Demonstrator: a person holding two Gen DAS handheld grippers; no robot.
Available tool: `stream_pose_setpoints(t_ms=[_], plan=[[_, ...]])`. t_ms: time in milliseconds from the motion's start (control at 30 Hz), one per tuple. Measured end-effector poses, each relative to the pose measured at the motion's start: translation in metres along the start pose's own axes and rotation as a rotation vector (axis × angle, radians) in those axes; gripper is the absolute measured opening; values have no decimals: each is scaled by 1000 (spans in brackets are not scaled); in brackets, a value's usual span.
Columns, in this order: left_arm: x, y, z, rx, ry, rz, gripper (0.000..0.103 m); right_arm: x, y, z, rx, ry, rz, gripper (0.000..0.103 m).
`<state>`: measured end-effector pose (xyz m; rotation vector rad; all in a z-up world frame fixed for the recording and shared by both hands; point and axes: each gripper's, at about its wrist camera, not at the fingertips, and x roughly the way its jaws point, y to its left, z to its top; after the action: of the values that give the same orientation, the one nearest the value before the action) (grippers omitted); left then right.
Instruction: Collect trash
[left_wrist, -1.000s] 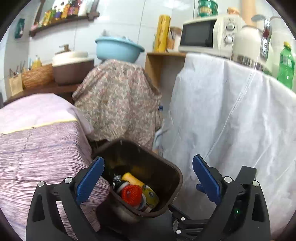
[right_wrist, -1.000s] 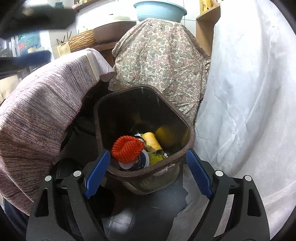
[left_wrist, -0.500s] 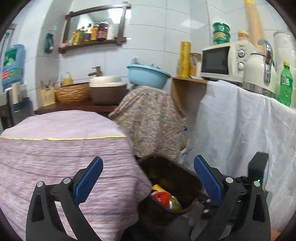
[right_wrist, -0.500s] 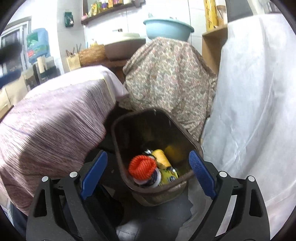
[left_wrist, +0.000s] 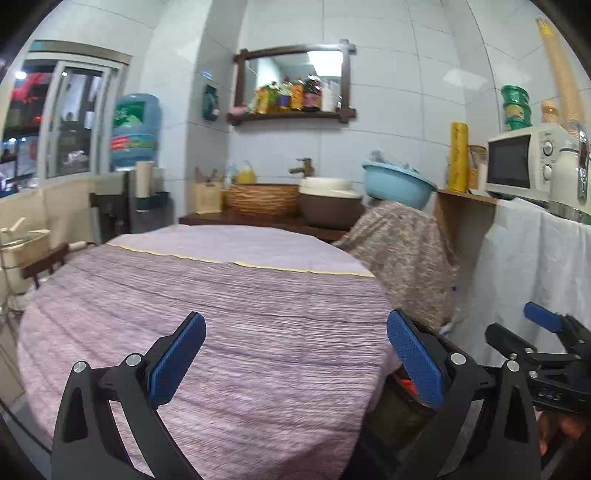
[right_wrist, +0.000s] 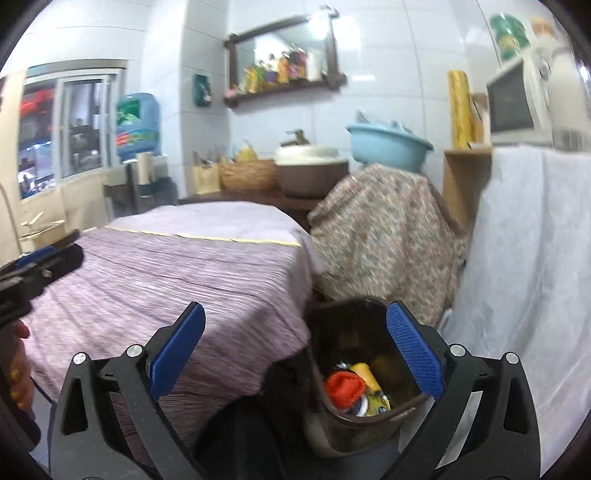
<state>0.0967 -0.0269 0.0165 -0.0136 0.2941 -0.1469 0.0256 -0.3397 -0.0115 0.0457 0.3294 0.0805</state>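
Gaping jaws, left gripper (left_wrist: 295, 354): wide apart, nothing between them, above the purple-clothed table (left_wrist: 207, 302).
Jaws, right gripper (right_wrist: 295, 350): opening, almost fully spread, holding nothing, over the table edge and bin.
Trash bin (right_wrist: 354, 369): on the floor between table and white sheet (right_wrist: 532, 266), holding a red cap (right_wrist: 343, 387) and yellow wrappers.
Right view only: bin contents.
Pose: both tilted slightly downward.

Round table under purple striped cloth (left_wrist: 229, 306): top bare, open passage across it. Dark brown plastic bin (right_wrist: 354, 369) sits in a tight slot, hemmed by table edge on its left, floral-draped stand (right_wrist: 388, 240) behind, white sheet-covered counter (right_wrist: 532, 266) on its right. Bin mouth open from above; red ridged cap (right_wrist: 345, 387) and yellow packaging (right_wrist: 365, 371) fill the bottom.
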Motion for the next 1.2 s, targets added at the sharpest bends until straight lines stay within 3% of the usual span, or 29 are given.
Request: stream_pose_setpoints(t_ms=[100,367,1200], plan=[[-16,10,-5,-12,-21,53,97,-20,25,0,-39,-33,16,97],[-43,30,-20,-64,-41,101,97,-46,52,-11,-72,-66,80,97],[-50,33,-20,-50,-56,129,97,-58,50,-19,-73,-97,83,97]])
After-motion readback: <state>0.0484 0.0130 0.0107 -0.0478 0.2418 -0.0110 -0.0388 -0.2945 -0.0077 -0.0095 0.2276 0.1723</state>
